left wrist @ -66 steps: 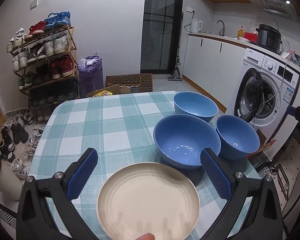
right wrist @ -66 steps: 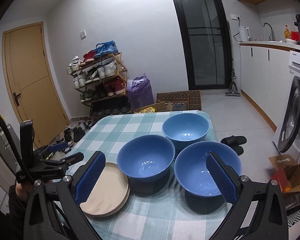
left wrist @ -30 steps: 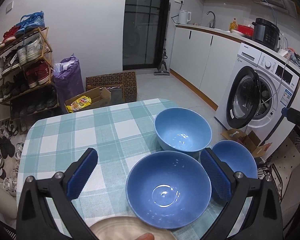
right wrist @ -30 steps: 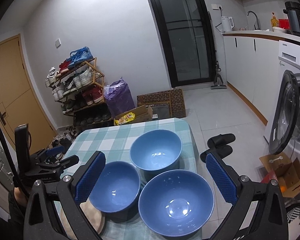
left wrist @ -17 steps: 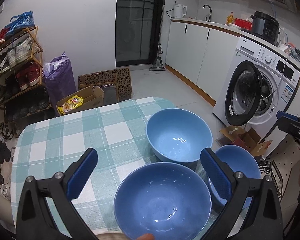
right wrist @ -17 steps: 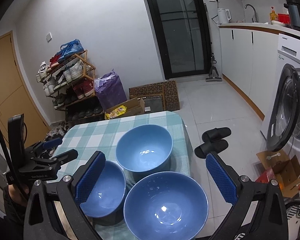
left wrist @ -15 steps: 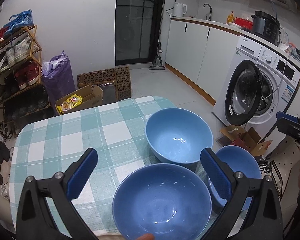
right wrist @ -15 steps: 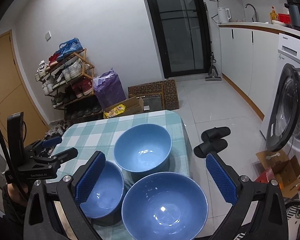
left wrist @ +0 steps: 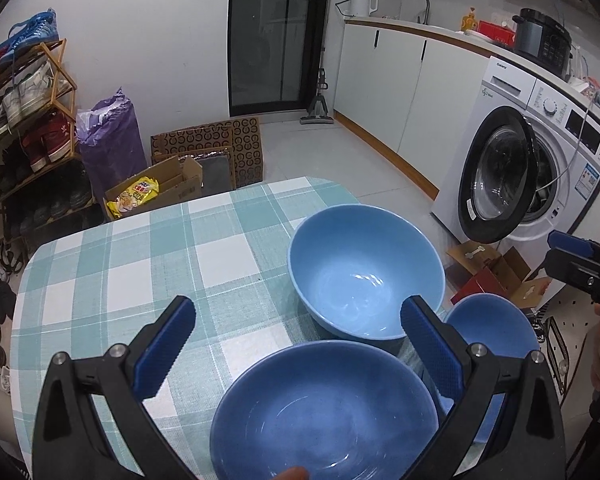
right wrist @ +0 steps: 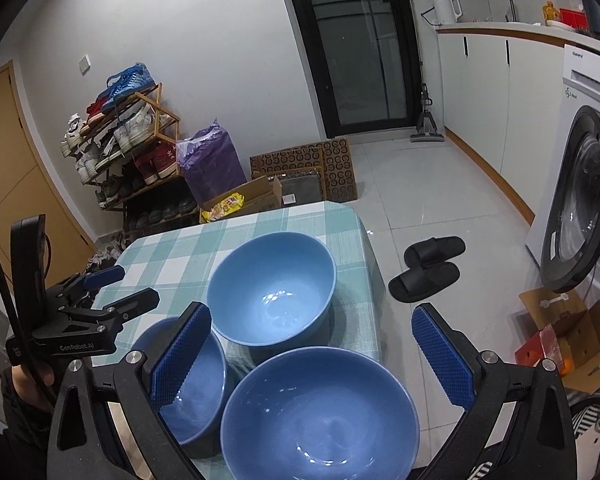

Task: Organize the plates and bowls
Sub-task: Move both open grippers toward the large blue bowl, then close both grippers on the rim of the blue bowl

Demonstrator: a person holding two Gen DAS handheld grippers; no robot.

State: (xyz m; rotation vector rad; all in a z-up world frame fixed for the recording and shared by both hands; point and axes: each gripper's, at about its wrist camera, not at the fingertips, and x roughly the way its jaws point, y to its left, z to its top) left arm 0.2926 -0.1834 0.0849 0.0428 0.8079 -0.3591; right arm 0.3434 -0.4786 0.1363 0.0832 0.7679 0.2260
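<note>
Three blue bowls stand close together on the checked tablecloth (left wrist: 140,264). In the left wrist view the far bowl (left wrist: 366,276) is ahead, the middle bowl (left wrist: 324,412) lies right below my open left gripper (left wrist: 296,332), and a third bowl (left wrist: 496,328) is partly hidden behind the right finger. In the right wrist view my open right gripper (right wrist: 312,344) hovers over that third bowl (right wrist: 320,416), with the middle bowl (right wrist: 196,380) behind its left finger and the far bowl (right wrist: 274,284) beyond. Both grippers hold nothing. A cream sliver (right wrist: 112,412) at lower left may be the plate.
The table's far edge (right wrist: 340,212) and right edge drop to a tiled floor with black slippers (right wrist: 428,268). A washing machine (left wrist: 540,168) with its door open stands to the right. A shoe rack (left wrist: 24,120), a purple bag and cardboard boxes sit beyond the table.
Both grippers have moved forward over the bowls. The cream plate has slipped out under the bottom of the left wrist view. The bowls have not moved and both grippers stay open.
</note>
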